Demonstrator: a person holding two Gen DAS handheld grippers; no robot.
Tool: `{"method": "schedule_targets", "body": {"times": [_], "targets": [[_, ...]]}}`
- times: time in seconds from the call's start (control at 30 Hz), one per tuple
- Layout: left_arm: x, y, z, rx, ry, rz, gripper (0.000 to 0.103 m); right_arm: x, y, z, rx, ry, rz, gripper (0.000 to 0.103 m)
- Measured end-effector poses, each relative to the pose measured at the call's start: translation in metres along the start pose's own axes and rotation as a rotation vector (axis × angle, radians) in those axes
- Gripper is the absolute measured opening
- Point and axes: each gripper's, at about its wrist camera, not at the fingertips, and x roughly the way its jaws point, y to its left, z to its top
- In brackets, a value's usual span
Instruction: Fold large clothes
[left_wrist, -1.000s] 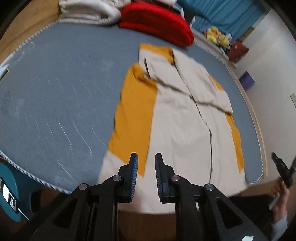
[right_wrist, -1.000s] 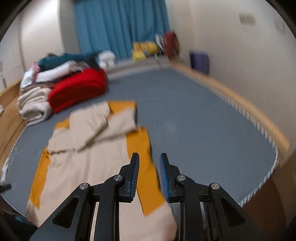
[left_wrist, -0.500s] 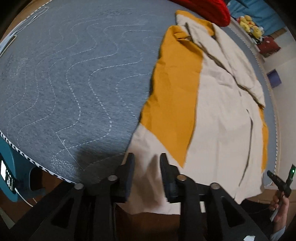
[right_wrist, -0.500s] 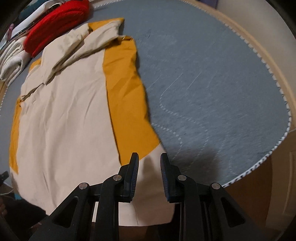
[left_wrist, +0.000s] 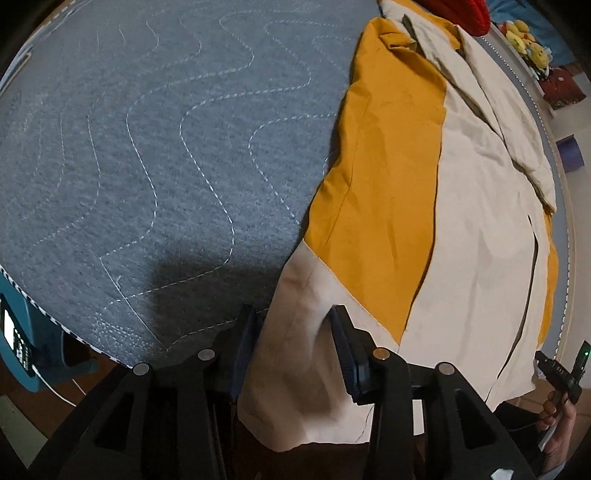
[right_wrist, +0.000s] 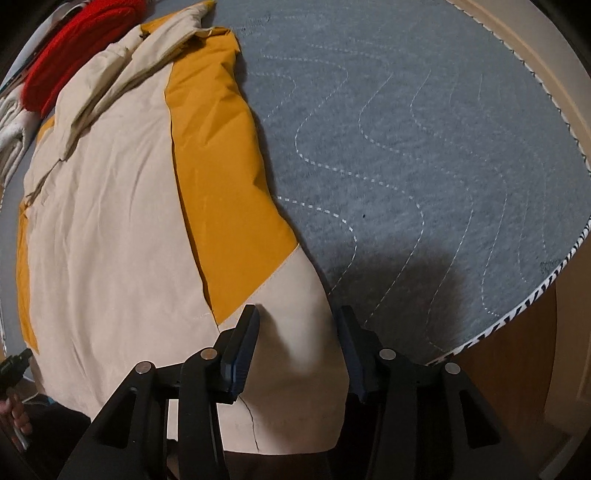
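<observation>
A large beige and mustard-yellow coat (left_wrist: 461, 221) lies flat on a grey quilted bed (left_wrist: 129, 147), sleeves folded across its chest, its hem hanging over the near edge. My left gripper (left_wrist: 293, 317) is open, its fingers either side of the coat's left hem corner (left_wrist: 295, 350). In the right wrist view the same coat (right_wrist: 110, 221) fills the left half. My right gripper (right_wrist: 297, 317) is open, its fingers astride the right hem corner (right_wrist: 295, 350). The other gripper shows at each view's edge: the right one (left_wrist: 561, 373) and the left one (right_wrist: 13, 363).
Red folded clothing (right_wrist: 70, 48) and white folded fabric (right_wrist: 11, 110) lie beyond the coat's collar. Yellow soft toys (left_wrist: 528, 26) and a purple box (left_wrist: 570, 153) are at the far right. A teal device (left_wrist: 18, 339) sits beside the bed. The bed's trimmed edge (right_wrist: 535, 291) borders wooden floor.
Both grippers dropped low and forward to the coat's hem and opened wider. Each now straddles a hem corner. The coat has not moved.
</observation>
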Motion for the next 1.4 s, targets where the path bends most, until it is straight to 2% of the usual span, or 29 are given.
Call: {"method": "schedule_targets", "body": {"times": [0.07,0.13,0.2,0.3,0.4,0.57,0.6,0.63,0.67,0.7,0.77,0.8,0.93,1.03,1.1,1.17,1.33,1.37,1.4], "targets": [[0.000,0.000,-0.001,0.012,-0.002,-0.001,0.037,0.004,0.004,0.000,-0.014,0.009,0.005,0.045],[-0.001,0.002,-0.002,0.007,0.005,-0.026,0.028,0.006,0.008,-0.001,-0.026,0.015,0.002,0.045],[-0.004,0.004,-0.005,0.003,0.008,-0.043,0.024,0.007,0.009,-0.002,-0.025,0.016,0.004,0.045],[-0.010,0.004,-0.013,0.024,0.003,-0.062,0.023,0.004,0.007,-0.003,-0.010,0.012,0.021,0.044],[-0.007,0.005,-0.018,0.038,0.021,-0.039,0.024,0.002,0.006,-0.004,-0.017,0.012,0.033,0.041],[-0.003,0.005,-0.016,0.037,0.025,-0.021,0.024,0.001,0.006,-0.006,-0.029,0.015,0.021,0.041],[-0.004,0.004,-0.017,0.042,0.022,-0.019,0.022,0.003,0.008,-0.006,-0.030,0.015,0.020,0.041],[-0.004,0.002,-0.017,0.051,0.018,-0.020,0.012,0.004,0.010,-0.007,-0.033,0.015,0.017,0.041],[-0.003,-0.002,-0.015,0.055,0.014,-0.025,0.009,0.004,0.011,-0.006,-0.035,0.014,0.016,0.039],[-0.005,-0.002,-0.015,0.058,0.004,-0.032,0.007,0.004,0.012,-0.007,-0.037,0.012,0.015,0.025],[-0.006,-0.008,-0.011,0.061,-0.010,-0.042,0.007,0.002,0.014,-0.006,-0.034,-0.001,0.048,0.008],[-0.007,-0.008,-0.011,0.060,-0.012,-0.048,0.007,-0.002,0.014,-0.006,-0.034,-0.019,0.058,0.006],[-0.004,-0.003,-0.012,0.046,0.009,-0.052,0.007,-0.017,0.014,-0.008,-0.013,-0.070,0.091,0.005],[-0.001,-0.002,-0.013,0.040,0.017,-0.035,0.011,-0.009,0.009,-0.007,0.015,-0.035,0.077,0.007],[0.001,-0.006,-0.013,0.045,0.019,-0.029,0.011,-0.001,0.009,-0.008,0.015,-0.009,0.045,0.016],[0.003,-0.008,-0.013,0.045,0.020,-0.027,0.012,0.005,0.011,-0.008,-0.004,0.006,0.007,0.020],[0.005,-0.017,-0.011,0.063,0.013,-0.018,0.009,0.010,0.022,-0.010,-0.051,0.010,-0.026,0.020],[0.003,-0.017,-0.012,0.073,0.006,-0.018,0.008,0.009,0.025,-0.010,-0.057,0.006,-0.027,0.017],[0.001,-0.020,-0.012,0.085,-0.007,-0.015,0.006,0.009,0.027,-0.010,-0.061,0.000,-0.022,0.009]]}}
